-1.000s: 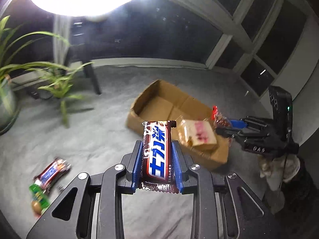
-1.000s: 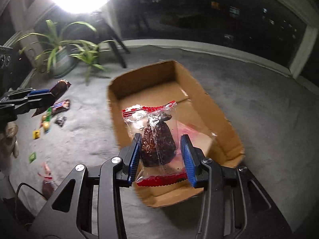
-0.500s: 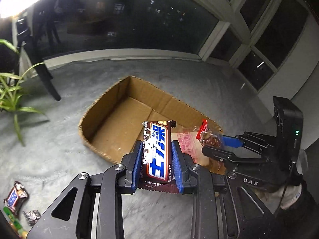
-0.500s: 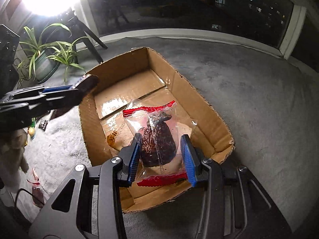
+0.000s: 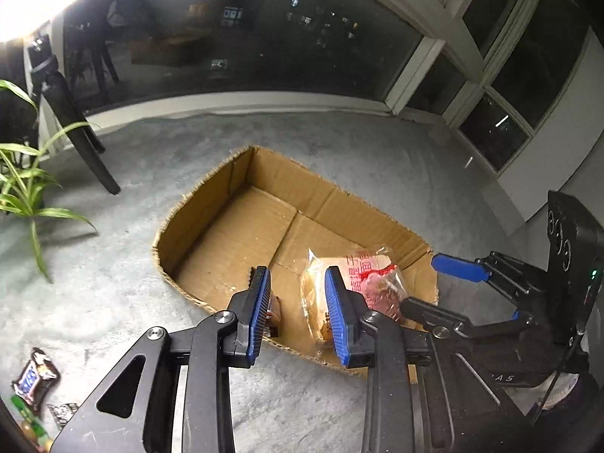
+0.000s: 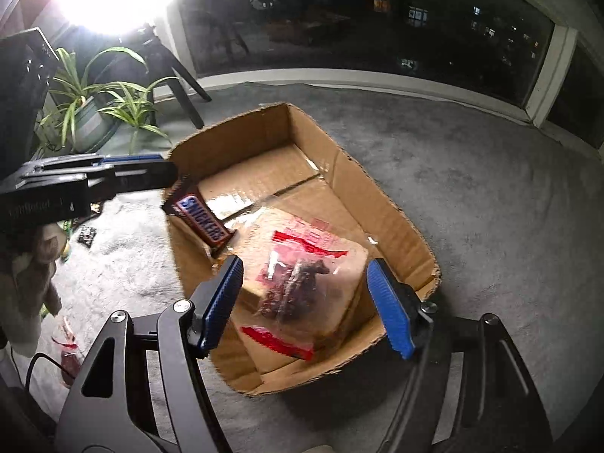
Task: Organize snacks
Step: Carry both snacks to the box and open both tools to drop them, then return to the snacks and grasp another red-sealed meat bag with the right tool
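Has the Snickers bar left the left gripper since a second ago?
Yes. The Snickers bar dropped from the open left gripper down into the cardboard box, against its near-left wall.

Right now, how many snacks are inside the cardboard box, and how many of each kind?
Snickers bar: 1
Pale packet with red print: 1
Clear packet with a dark snack inside: 1
Total in the cardboard box: 3
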{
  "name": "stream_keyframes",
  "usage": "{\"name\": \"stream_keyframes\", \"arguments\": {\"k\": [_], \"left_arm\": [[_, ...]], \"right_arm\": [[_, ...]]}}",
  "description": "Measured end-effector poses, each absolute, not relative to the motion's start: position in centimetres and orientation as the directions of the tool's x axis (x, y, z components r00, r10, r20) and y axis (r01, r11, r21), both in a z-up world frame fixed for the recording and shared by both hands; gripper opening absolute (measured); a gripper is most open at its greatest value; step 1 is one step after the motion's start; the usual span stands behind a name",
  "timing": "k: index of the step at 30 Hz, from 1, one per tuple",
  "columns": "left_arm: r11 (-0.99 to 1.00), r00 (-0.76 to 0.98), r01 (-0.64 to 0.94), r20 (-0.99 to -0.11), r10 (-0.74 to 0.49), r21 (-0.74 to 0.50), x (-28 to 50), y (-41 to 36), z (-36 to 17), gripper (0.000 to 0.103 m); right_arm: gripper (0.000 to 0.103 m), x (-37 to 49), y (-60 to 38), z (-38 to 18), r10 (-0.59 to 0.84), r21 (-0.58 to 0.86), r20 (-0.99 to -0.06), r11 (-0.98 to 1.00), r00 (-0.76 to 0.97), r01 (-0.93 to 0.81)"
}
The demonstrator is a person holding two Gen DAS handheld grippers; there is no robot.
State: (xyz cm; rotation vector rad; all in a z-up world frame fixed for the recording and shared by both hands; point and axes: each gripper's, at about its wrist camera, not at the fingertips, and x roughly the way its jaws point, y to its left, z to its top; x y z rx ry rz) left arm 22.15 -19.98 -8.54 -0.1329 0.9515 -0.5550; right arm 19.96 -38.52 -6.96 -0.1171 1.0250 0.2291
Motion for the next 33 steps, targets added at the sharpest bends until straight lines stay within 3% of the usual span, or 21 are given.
{"name": "stream_keyframes", "arguments": {"k": [7,18,25,33], "left_arm": [[0.873,0.531,0.385,-0.702,-0.474,-0.299,20.5,-16.6,-5.1,0.028],[0.932,0.683,0.277,-0.634,-0.363,-0.236,14.5,-4.8,0.0,0.028],[0.96,0.701,0.153,-0.659,-0.272,-0.234,9.9,2.1,-1.2,0.029],[0.97,0.622,0.047,-0.753,-0.215,-0.238,5.0,6.2,-6.7,0.029]], "right_arm": [[0.071,18.2,-36.4,-4.4,0.212,0.05,-0.827,0.951,0.521,-0.307],[0.071,14.3,-29.9,-1.1,0.356,0.093,-0.801,0.868,0.481,-0.489],[0.071,11.6,-25.0,-2.0,0.409,0.113,-0.827,0.793,0.385,-0.598],[0.071,7.5,-20.6,-5.5,0.426,0.176,-0.874,0.726,0.233,-0.665]]}}
